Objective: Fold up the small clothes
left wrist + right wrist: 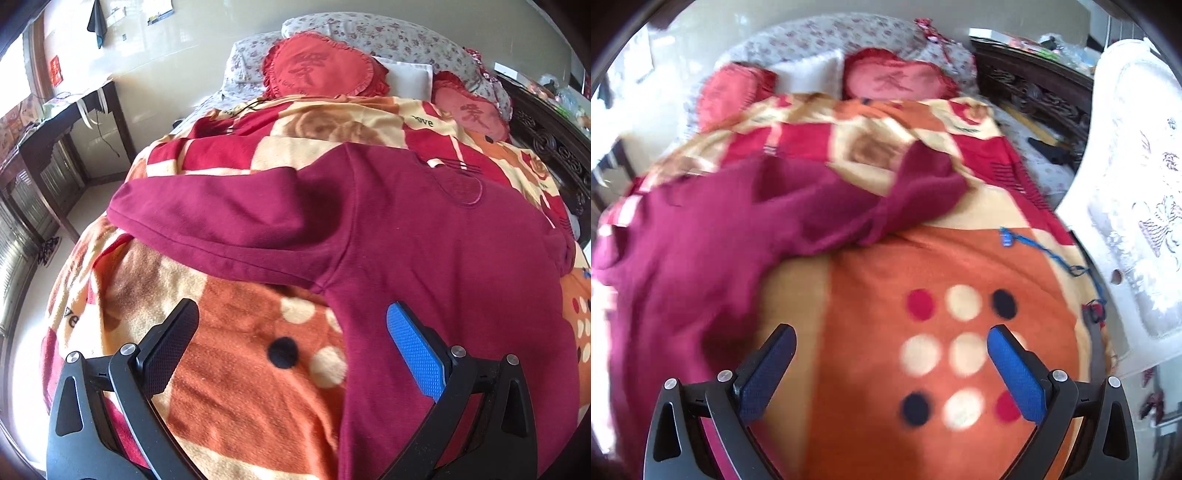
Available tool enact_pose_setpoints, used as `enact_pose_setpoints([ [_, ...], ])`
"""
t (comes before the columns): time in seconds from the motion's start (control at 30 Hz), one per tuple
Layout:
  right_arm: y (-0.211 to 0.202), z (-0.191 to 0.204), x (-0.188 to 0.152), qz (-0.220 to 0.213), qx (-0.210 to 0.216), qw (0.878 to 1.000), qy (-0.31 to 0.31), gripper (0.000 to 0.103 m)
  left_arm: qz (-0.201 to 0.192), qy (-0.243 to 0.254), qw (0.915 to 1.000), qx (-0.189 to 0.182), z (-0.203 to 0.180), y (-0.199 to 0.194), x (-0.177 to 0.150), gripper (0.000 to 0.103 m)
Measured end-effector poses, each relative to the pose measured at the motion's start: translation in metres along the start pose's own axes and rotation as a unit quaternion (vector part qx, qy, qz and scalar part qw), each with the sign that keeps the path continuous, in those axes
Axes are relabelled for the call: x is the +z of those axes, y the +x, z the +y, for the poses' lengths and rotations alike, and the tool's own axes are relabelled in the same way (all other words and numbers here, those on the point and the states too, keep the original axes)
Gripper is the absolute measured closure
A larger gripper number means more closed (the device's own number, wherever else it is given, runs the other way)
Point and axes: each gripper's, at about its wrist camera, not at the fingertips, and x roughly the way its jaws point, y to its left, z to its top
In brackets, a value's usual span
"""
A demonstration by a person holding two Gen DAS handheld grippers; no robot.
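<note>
- The dark red, long-sleeved knit top lies spread flat on a bed, over a fleece blanket patterned in orange, cream and red with dots. Its body runs from the near edge of the bed toward the pillows.
- One sleeve reaches out sideways to the left, across the body's long axis; that is the part a first fold would likely bring inward.
- The left tongs are released and grasp nothing. Their blue-padded finger sits over the top's side edge below the armpit, the black one over bare blanket, so the left side is nearer the cloth.
- The right tongs are also released and empty, above the dotted blanket, with the top lying to their left and ahead.
- The other sleeve lies bunched ahead of the right tongs, pointing toward the pillows.
- The right wrist view is blurred, so the sleeve's cuff and creases are hard to make out.
- The hem is cut off at the bottom of both views, and I cannot tell whether either pair touches the fabric.
</note>
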Motion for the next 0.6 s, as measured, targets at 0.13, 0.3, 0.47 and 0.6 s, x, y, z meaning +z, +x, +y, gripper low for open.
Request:
enact_pose_setpoints([
  [0.13, -0.036, 0.033, 0.000, -0.010, 0.064, 0.998, 0.011, 0.000, -0.007, 0.009, 0.9999, -0.007, -0.008, -0.007, 0.003, 0.001],
  [0.3, -0.053, 0.088, 0.006, -0.027, 0.096, 0.995, -0.006, 0.000, -0.015, 0.006, 0.9998, -0.010, -0.015, -0.016, 0.008, 0.001],
  [0.47, -0.044, 0.136, 0.016, -0.042, 0.089, 0.994, -0.036, 0.000, -0.015, 0.014, 0.9997, -0.011, -0.022, -0.021, 0.011, 0.001],
  [0.6, -0.033, 0.160, 0.023, -0.048, 0.085, 0.994, -0.047, 0.000, -0.013, 0.022, 0.9996, -0.012, -0.028, -0.020, 0.011, 0.001],
])
